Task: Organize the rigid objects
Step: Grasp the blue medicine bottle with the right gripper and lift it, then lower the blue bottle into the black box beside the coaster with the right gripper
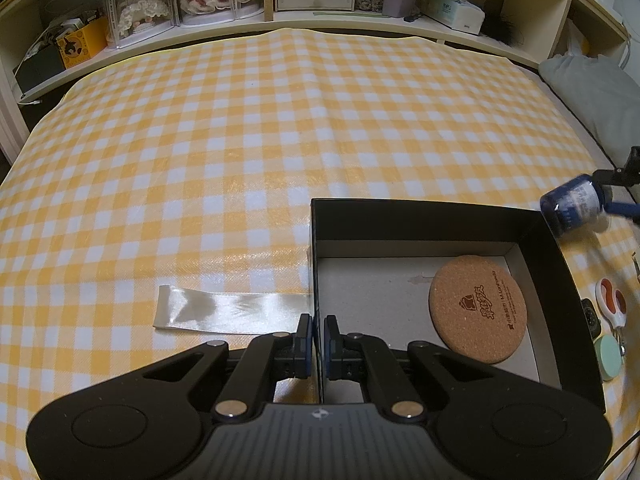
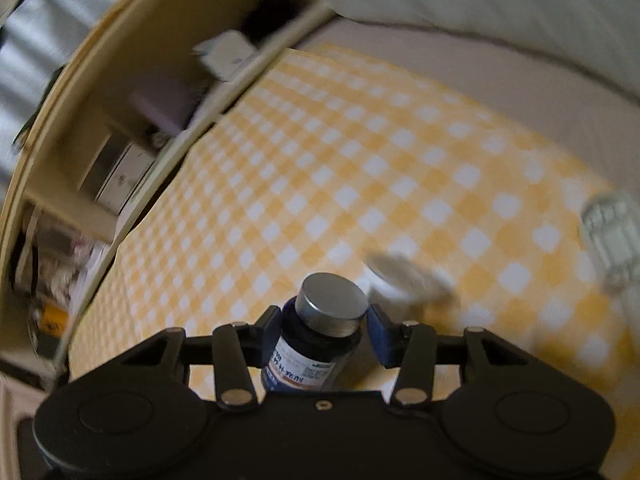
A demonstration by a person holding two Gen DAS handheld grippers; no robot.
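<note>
A black open box (image 1: 424,216) sits on the yellow checked cloth (image 1: 200,160), with a round cork coaster (image 1: 478,314) lying inside it. My left gripper (image 1: 317,344) is shut on the box's left wall. My right gripper (image 2: 325,326) is shut on a dark blue bottle (image 2: 316,344) with a silver cap. In the left wrist view the bottle (image 1: 572,204) hangs in the air just past the box's far right corner, held by the right gripper (image 1: 608,196). The right wrist view is blurred by motion.
A white satin ribbon (image 1: 232,312) lies left of the box. Small scissors (image 1: 610,302), a mint round item (image 1: 608,356) and a dark object lie right of it. A white bottle (image 2: 396,284) and a clear container (image 2: 612,236) lie on the cloth. Shelves (image 1: 320,0) line the back.
</note>
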